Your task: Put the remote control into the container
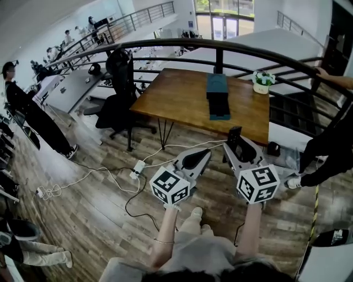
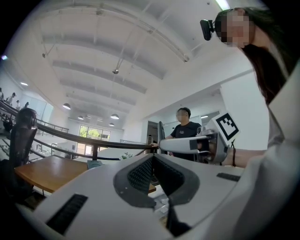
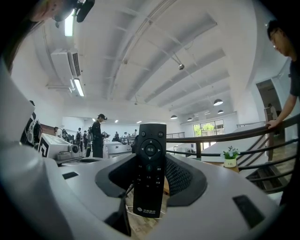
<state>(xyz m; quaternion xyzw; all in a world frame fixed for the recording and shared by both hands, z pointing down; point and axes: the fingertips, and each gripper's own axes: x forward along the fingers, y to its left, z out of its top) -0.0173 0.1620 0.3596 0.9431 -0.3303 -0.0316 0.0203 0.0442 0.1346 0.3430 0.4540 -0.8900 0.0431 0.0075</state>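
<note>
The remote control (image 3: 149, 171) is clamped upright between the jaws of the right gripper (image 1: 240, 147), with its button face turned toward the gripper body and its top end past the jaw tips. The jaws of the left gripper (image 2: 153, 161) are closed together on nothing. The container (image 1: 218, 95) lies well ahead of both jaw pairs, on the table (image 1: 176, 96).

Reads bright and even throughout. Takes daylight from tall windows (image 1: 223, 15), helped by ceiling strip lamps (image 3: 69, 24) glaring white. Throws only faint, soft shadows on the wooden floor (image 1: 99, 220). Bends hard and blackens at the corners. Renders the remote control (image 3: 149, 171) crisp.
</note>
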